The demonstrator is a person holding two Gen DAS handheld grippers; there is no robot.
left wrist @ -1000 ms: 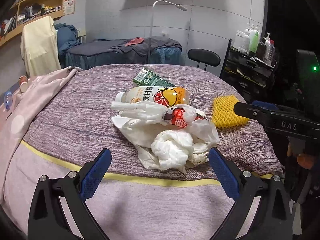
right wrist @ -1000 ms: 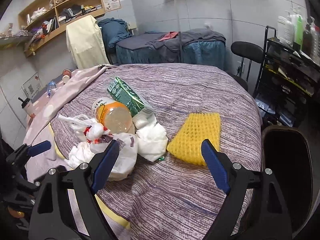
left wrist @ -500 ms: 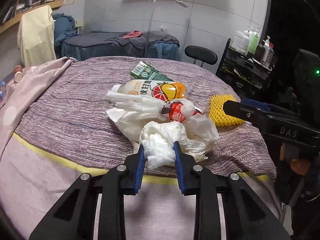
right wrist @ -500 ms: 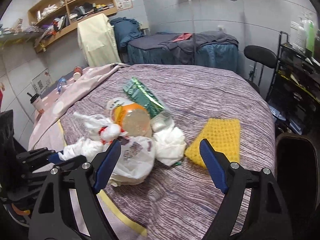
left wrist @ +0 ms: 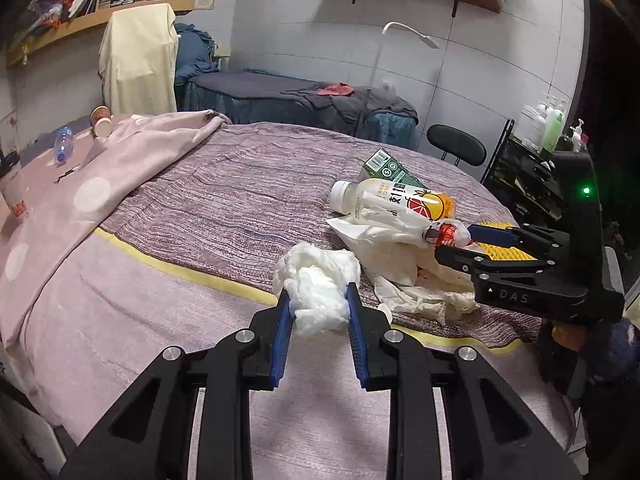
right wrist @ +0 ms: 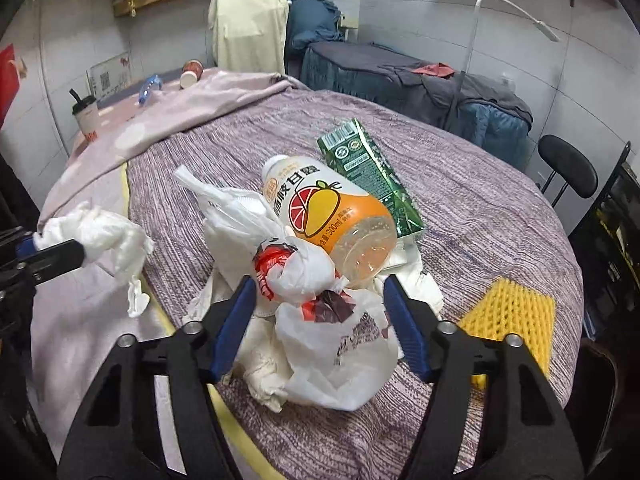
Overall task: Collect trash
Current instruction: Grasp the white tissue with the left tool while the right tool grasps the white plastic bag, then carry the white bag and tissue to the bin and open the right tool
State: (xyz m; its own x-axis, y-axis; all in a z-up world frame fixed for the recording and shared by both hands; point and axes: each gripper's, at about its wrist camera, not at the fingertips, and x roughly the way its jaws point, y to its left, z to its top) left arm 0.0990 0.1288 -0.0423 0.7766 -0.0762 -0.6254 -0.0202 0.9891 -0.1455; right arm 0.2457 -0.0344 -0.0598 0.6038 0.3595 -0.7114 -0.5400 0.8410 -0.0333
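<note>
The left gripper (left wrist: 318, 300) pinched a tissue wad (left wrist: 316, 284) above the bed (left wrist: 224, 208). The right gripper (right wrist: 316, 300) sat open around a knotted bag (right wrist: 304, 276) against a bottle (right wrist: 324, 220); closing might nudge the bottle rolling, or the loosely held tissue could slip

Dim, even indoor light, soft shadows; strong fisheye bending with black vignetted corners, focus fairly sharp.

A purple striped bedspread (left wrist: 240, 208) covers the bed, a pink dotted blanket (left wrist: 80, 184) lying over its far left side. Behind stands a massage bed (left wrist: 300, 100) draped in dark covers, a white lamp (left wrist: 412, 36) arching above it, and a black stool (left wrist: 456, 146) just beside it.
</note>
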